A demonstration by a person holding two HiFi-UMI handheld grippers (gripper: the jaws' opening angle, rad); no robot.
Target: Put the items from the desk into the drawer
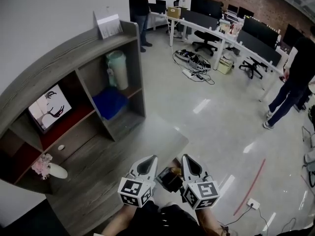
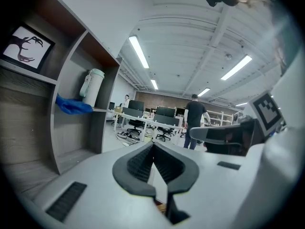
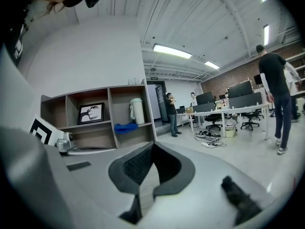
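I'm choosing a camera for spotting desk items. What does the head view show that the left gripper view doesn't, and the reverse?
Only head view: the white vase of pink flowers and the card atop the shelf unit. Only left gripper view: the ceiling light strips. Both: the framed picture, blue cloth and pale jug.

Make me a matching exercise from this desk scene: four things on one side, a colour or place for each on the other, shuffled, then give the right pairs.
Things:
1. cloth
2. flowers
3. stand-up card
4. framed picture

Descriptions:
A. on top of the shelf unit
B. blue
C. black and white
D. pink

Pairs: 1-B, 2-D, 3-A, 4-C
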